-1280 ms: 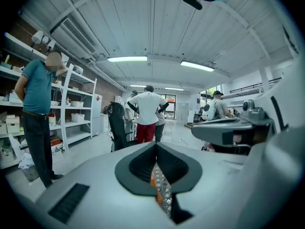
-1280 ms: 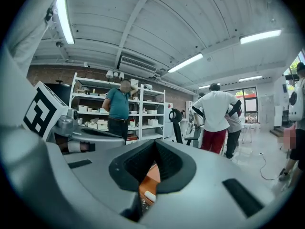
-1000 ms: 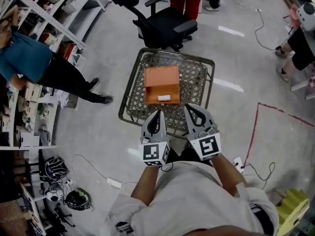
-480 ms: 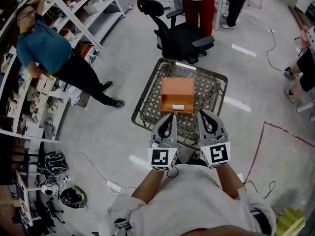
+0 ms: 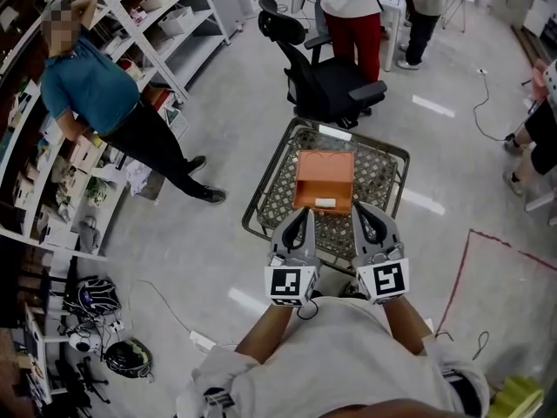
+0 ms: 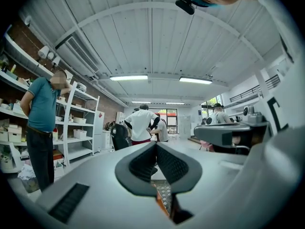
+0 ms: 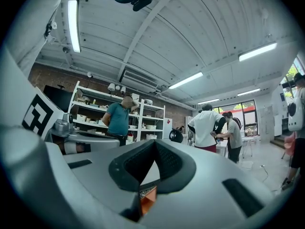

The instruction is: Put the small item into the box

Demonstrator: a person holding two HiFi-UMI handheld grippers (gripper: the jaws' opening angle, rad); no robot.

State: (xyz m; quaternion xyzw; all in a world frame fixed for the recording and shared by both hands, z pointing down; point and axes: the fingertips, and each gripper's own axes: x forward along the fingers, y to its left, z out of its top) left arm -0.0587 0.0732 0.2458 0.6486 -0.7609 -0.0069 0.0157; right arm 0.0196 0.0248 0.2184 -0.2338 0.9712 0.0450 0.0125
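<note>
Head cam looks steeply down from above my chest. Gripper cams sit right behind each jaw pair, facing level. All 3 share the orange box (image 5: 324, 179) & teal-shirted person (image 5: 91, 85).

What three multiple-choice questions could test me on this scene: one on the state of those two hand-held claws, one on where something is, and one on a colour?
1. How do the jaws of the left gripper and the right gripper stand?
A. both wide open
B. both shut and empty
C. both shut on a cloth

2. Where is the small white item?
A. held in the left gripper
B. held in the right gripper
C. inside the box

3. What colour is the box?
A. blue
B. orange
C. green

Answers:
1. B, since in each gripper view the dark pads meet with nothing between them.
2. C, since the head view shows the white piece lying on the box's floor, ahead of both grippers.
3. B, since the box's walls and floor are plainly orange in the head view.
</note>
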